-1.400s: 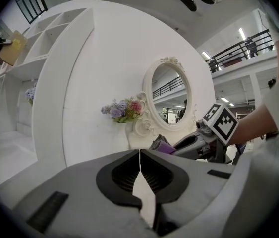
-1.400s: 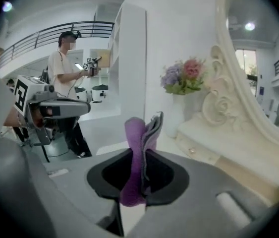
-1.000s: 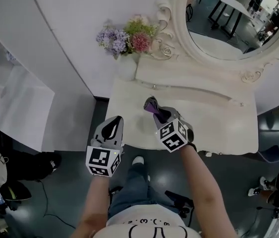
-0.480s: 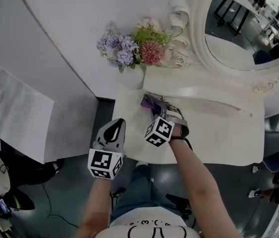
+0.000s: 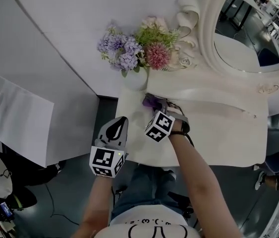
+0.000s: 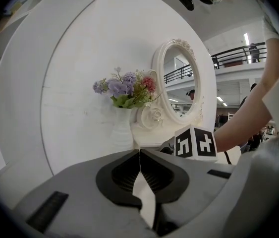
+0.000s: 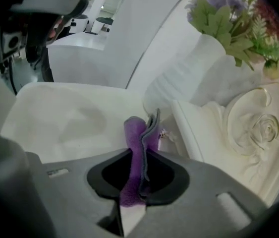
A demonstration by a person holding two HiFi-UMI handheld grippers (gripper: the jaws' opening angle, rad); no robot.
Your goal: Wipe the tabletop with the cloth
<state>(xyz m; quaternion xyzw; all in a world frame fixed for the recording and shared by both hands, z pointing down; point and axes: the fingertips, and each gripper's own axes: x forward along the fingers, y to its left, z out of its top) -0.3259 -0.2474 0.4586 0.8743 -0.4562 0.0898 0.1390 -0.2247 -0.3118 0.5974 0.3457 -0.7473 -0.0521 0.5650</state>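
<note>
Two tongs, two quite different jobs. The right tongs (image 7: 143,155) are clamped on the cloth (image 7: 138,133), which is pinched in the middle so that a folded crest stands out past the jaws. One face is fleecy purple and the other is a thinner grey layer, soft and slightly wavy at the edge. Gripped this way, the free fold leads, and it is probably meant to drag over the surface as the wiping face.

The cloth is at the rear left corner of the bench (image 5: 218,133), near the foot of the vase (image 5: 135,78) and beside the raised ledge (image 5: 203,90) along the back. It seems to lie low against the pale top, though how hard it presses I cannot tell.

The left tongs (image 5: 121,122) are pressed together with nothing between them. They hang off the front left edge of the bench, well apart from the cloth and probably just kept out of the way.

The bench is a smooth, glossy cream slab. The ledge and the oval mirror (image 5: 248,38) frame are carved with scrolls and a rose — hard relief that would snag a wipe. The vase is ribbed white and holds lilac, pink and green flowers (image 5: 132,46). It looks light enough to tip, so strokes near it call for care.
</note>
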